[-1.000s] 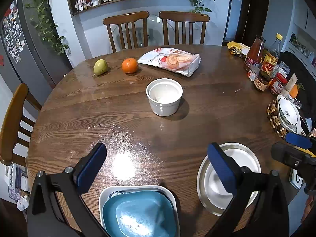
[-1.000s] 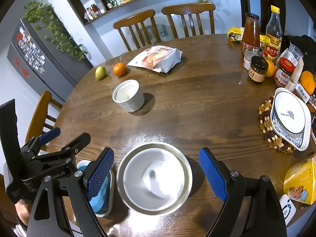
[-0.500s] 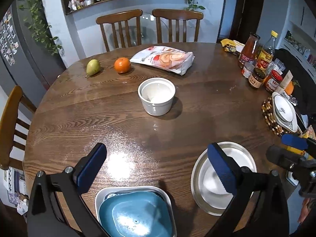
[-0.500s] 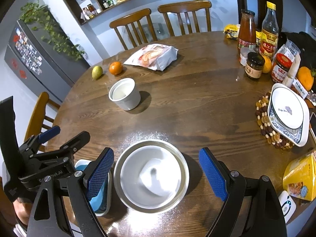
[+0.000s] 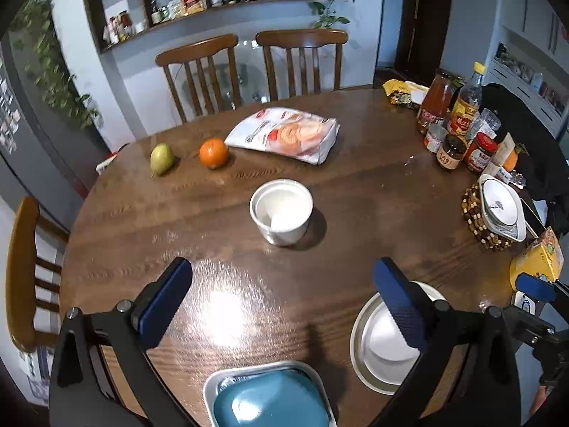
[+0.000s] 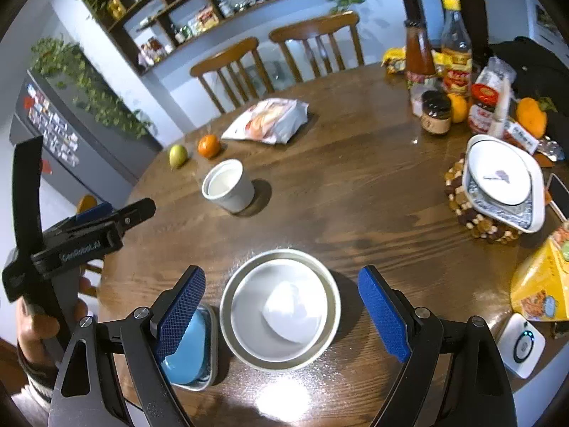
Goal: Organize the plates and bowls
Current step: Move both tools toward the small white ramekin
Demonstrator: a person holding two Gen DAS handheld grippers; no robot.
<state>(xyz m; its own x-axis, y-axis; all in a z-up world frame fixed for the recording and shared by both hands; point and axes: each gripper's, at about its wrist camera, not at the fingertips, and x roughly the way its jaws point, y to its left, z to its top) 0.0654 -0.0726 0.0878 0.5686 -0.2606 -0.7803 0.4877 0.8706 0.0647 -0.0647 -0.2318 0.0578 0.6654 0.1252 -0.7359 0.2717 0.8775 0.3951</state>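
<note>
My left gripper (image 5: pixel 282 277) stands open and empty above the near table edge. Just below it, a blue bowl (image 5: pixel 270 400) sits in a square metal tray (image 5: pixel 213 388). To the right, a white bowl (image 5: pixel 386 341) rests in a round metal plate (image 5: pixel 359 334). My right gripper (image 6: pixel 281 275) hangs open over that white bowl (image 6: pixel 281 307) without touching it. A white straight-sided bowl (image 5: pixel 281 210) stands alone mid-table. Stacked white and patterned plates (image 6: pixel 501 178) lie on a beaded trivet at the right.
A snack bag (image 5: pixel 284 135), an orange (image 5: pixel 213 152) and a pear (image 5: pixel 161 158) lie on the far side. Bottles and jars (image 6: pixel 448 82) crowd the far right. A yellow carton (image 6: pixel 540 281) and a small white device (image 6: pixel 521 347) sit near the right edge. Chairs ring the round table (image 5: pixel 373 192).
Both grippers have lifted and pulled back from the table, so the bowls sit lower and smaller in view. Both stay open and empty. No dish has moved.
</note>
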